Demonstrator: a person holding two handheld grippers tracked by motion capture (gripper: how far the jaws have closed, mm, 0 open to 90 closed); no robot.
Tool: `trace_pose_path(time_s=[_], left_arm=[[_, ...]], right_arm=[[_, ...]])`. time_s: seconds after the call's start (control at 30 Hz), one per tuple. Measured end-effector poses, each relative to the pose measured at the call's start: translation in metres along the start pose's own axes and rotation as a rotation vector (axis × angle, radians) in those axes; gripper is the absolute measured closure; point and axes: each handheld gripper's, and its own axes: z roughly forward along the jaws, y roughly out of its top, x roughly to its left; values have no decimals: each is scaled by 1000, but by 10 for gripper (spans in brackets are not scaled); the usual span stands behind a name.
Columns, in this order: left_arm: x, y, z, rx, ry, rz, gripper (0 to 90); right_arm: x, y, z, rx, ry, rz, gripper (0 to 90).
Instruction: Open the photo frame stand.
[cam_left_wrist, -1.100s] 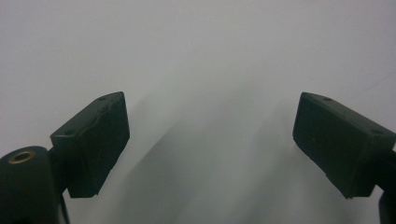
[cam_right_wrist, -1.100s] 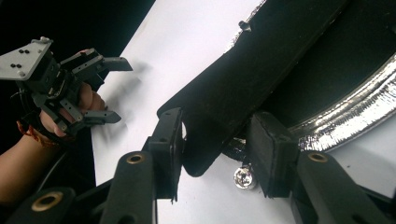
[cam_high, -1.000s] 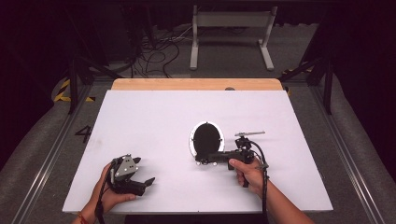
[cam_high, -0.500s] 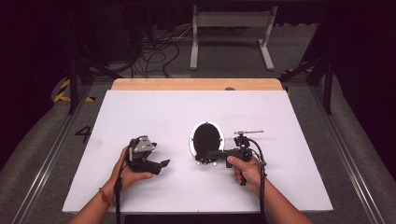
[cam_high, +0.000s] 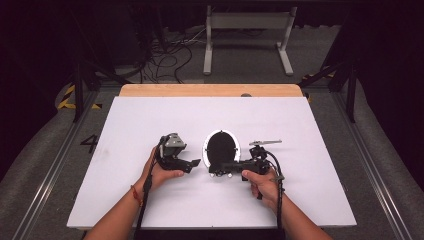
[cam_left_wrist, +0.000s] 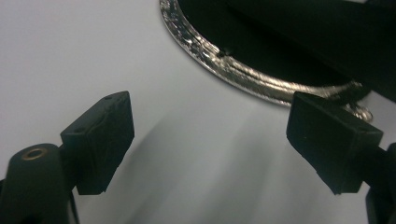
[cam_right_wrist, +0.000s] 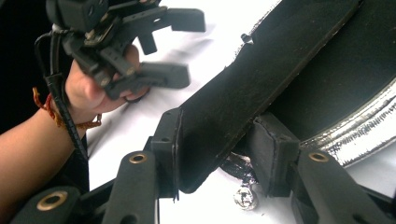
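**Status.** Oval silver-rimmed piece (cam_high: 221, 146) lies flat near the middle of the worktop (cam_high: 310, 125), dark face up. Right gripper (cam_high: 220, 167) is at its near edge. In the right gripper view the jaws of this gripper (cam_right_wrist: 215, 154) are part-closed, with both pads pressed on a flat black flap (cam_right_wrist: 252, 88) that runs off the piece's silver rim (cam_right_wrist: 355, 135). Judged: the hold on the flap is made.

Left gripper (cam_high: 196, 162) sits just left of the piece, pointing right toward it and apart from it. Its jaws (cam_left_wrist: 210, 140) stand wide with nothing between them, only bare worktop. They have just been closing a little. The rim (cam_left_wrist: 261, 79) lies beyond the tips, untouched.

**Done / left (judgement).** Done: right side has secured the flap. Left: the second gripper has yet to reach and take the rim or the flap. Whatever two-handed handling is meant (opening, lifting or turning) has not started. The piece is undisturbed on the worktop.

**Hidden or unclear.**
- Cannot tell what the piece is: mirror, lid or frame. The dark face shows no detail.
- How the flap joins the rim is covered by the right jaws.
- Small shiny bead (cam_right_wrist: 245, 198) under the flap's end: attached or loose, cannot tell.
- Thin grey bar (cam_high: 265, 143) just beyond the right hand: gripper part or a separate item, not resolvable.
- Far side of the rim is cut off in both gripper views.
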Motion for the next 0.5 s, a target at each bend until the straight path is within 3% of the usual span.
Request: trace_pose_path(time_s=[0.07, 0.17, 0.3, 0.5], left_arm=[[6, 5, 5, 18, -25, -13, 156], [10, 7, 7, -11, -35, -79, 168], [7, 9, 9, 1, -48, -35, 163], [3, 9, 12, 15, -75, -6, 161]], right_arm=[[2, 1, 0, 1, -7, -19, 583], [4, 0, 0, -6, -11, -52, 586], [9, 0, 0, -7, -29, -121, 587], [11, -2, -1, -8, -30, -194, 588]])
